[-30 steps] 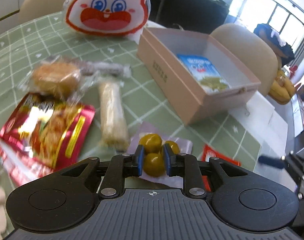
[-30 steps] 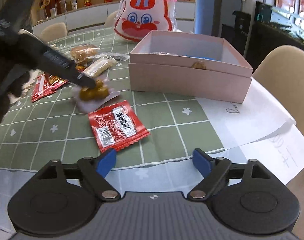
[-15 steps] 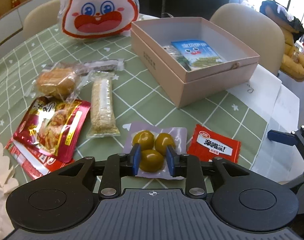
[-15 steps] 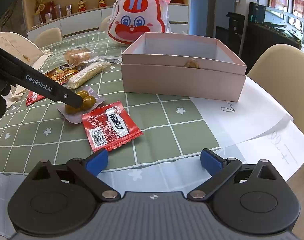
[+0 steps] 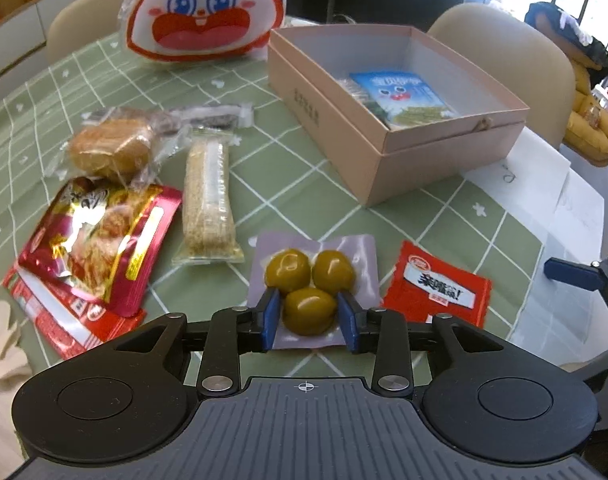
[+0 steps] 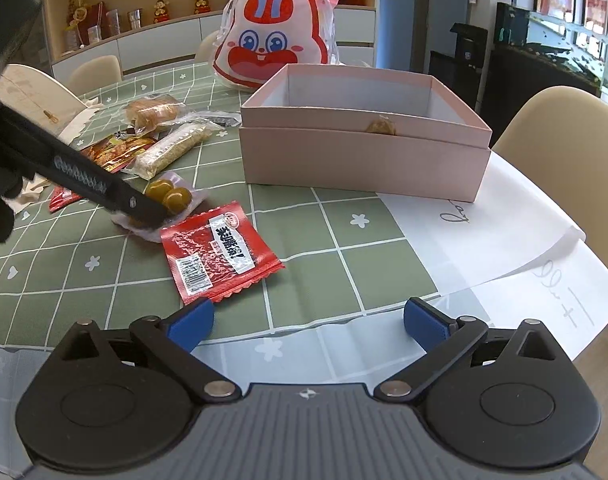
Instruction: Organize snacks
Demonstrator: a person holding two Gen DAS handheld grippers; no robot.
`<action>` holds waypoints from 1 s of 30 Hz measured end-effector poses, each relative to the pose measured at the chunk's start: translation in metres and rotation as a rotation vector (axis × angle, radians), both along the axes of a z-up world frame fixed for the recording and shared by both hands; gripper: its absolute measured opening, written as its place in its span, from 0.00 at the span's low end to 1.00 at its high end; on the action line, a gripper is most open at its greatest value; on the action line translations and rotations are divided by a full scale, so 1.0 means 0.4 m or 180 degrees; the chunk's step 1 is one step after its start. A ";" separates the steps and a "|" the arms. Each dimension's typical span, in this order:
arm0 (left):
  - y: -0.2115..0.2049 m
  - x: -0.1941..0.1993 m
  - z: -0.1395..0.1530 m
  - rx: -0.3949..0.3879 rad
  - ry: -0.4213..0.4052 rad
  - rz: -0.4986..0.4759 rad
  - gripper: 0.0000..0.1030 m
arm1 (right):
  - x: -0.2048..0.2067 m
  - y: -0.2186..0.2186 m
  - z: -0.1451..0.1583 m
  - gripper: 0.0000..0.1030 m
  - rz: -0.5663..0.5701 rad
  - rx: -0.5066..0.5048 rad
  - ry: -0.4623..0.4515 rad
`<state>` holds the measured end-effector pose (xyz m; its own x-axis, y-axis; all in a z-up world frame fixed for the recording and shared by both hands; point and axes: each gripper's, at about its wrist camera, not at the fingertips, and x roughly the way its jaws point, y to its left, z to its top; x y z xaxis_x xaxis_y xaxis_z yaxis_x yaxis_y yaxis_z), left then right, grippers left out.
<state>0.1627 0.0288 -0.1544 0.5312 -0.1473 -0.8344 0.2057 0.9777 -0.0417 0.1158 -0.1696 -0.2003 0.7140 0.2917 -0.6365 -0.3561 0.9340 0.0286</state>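
Observation:
My left gripper (image 5: pixel 308 316) is shut on a clear pack of three green olives (image 5: pixel 308 280), its blue pads pinching the nearest olive just above the green checked tablecloth. The pack also shows in the right wrist view (image 6: pixel 170 196) under the left gripper's black finger (image 6: pixel 104 190). A pink open box (image 5: pixel 383 140) (image 6: pixel 363 160) stands behind, holding a blue snack packet (image 5: pixel 399 96). A red sachet (image 5: pixel 435 284) (image 6: pixel 220 252) lies right of the olives. My right gripper (image 6: pixel 307 322) is open and empty at the table's near edge.
Left of the olives lie a sesame bar (image 5: pixel 208 204), a wrapped bun (image 5: pixel 112 148), and red foil packs (image 5: pixel 100 236). A big rabbit-face bag (image 5: pixel 204 8) stands at the back. White paper sheets (image 6: pixel 503 232) lie right of the box. Beige chairs (image 5: pixel 503 52) surround the table.
My left gripper has pulled back and up a little with the olive pack still pinched. My right gripper has moved slightly closer to the red sachet and stays open.

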 end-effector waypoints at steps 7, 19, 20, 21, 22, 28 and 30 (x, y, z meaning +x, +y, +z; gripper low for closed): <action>0.030 -0.026 0.003 -0.0215 0.0008 -0.0008 0.35 | -0.001 0.000 0.002 1.00 0.0021 -0.0022 0.0052; 0.060 -0.199 0.015 -0.0293 0.0184 0.0263 0.34 | 0.011 0.018 0.063 0.91 0.0383 0.0122 0.0426; 0.061 -0.205 0.015 -0.0302 0.0179 0.0280 0.34 | 0.008 0.030 0.069 0.91 0.0407 0.0135 0.0379; 0.062 -0.207 0.015 -0.0308 0.0176 0.0297 0.34 | 0.004 0.051 0.071 0.91 0.0469 0.0047 0.0337; 0.063 -0.208 0.015 -0.0313 0.0178 0.0315 0.34 | 0.004 0.072 0.068 0.91 0.0522 -0.0061 0.0295; 0.064 -0.211 0.014 -0.0328 0.0184 0.0346 0.34 | 0.000 0.091 0.043 0.89 0.0244 -0.0744 -0.0042; 0.069 -0.214 0.013 -0.0377 0.0168 0.0387 0.34 | -0.011 0.067 0.052 0.89 0.0078 -0.0824 -0.0175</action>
